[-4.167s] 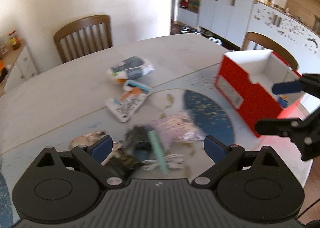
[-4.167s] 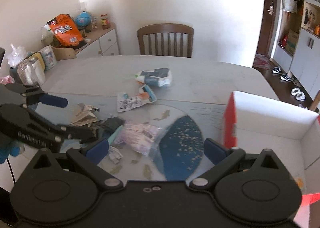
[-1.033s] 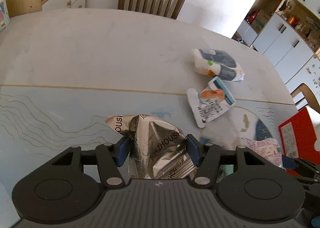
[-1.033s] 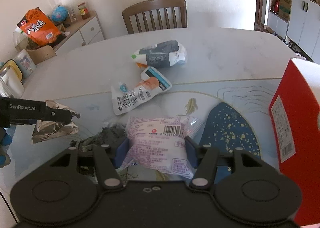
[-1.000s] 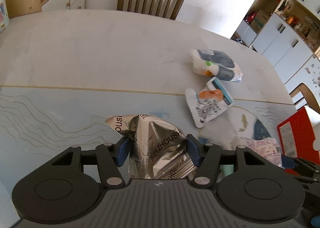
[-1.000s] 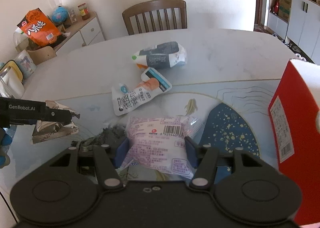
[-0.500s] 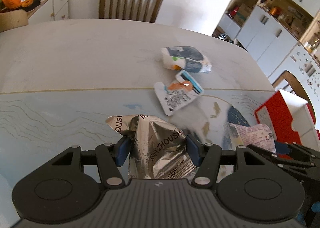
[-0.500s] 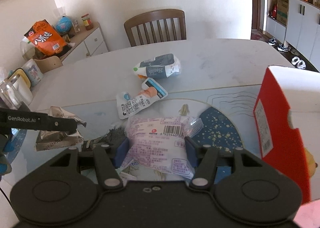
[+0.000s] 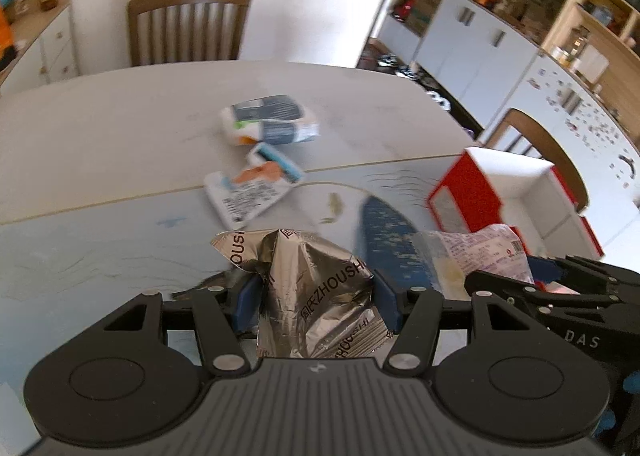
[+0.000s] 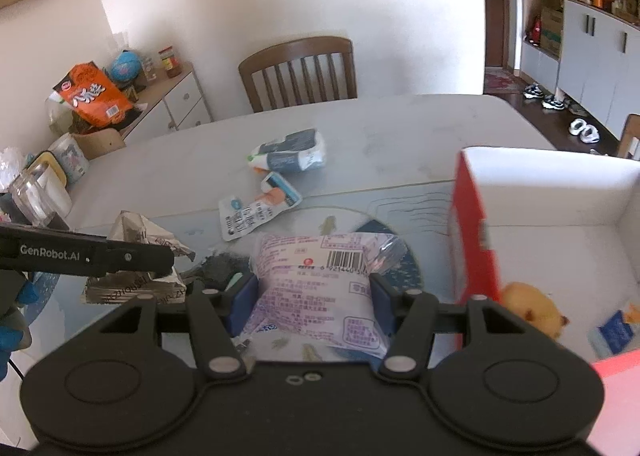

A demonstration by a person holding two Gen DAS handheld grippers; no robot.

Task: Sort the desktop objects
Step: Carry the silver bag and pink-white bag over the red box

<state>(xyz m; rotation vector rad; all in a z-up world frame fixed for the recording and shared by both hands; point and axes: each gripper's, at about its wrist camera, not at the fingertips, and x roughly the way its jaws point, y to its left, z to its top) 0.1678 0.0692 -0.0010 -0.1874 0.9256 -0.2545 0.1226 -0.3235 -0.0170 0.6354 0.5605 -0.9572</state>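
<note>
Carrying two packets at once toward the red cardboard box (image 10: 476,223), standing open-topped at three o'clock on the table (image 9: 120,115), white inside, a yellow plush toy (image 10: 528,310) already lying on its floor. Sitting there as the drop bin, most likely, so both loads angle that way. Held clear of the tabletop, at six o'clock in the right wrist view: pale purple plastic snack packet (image 10: 316,288), barcode up, clamped flat between the blue pads of the right gripper (image 10: 306,306), puffy and a little slack, so gripped across its middle to stop it sagging. Same story on the other side: crumpled silver foil wrapper (image 9: 316,292), printed lettering showing, pinched tight in the left gripper (image 9: 316,306), creased and stiff, easy to hold. Left behind at twelve o'clock, mid-table: a blue-and-white tissue pack (image 9: 268,123) and, just beside it, a flat white pouch with an orange patch (image 9: 252,191). Smaller yet, dark clutter below the right gripper, too blurred to name.
</note>
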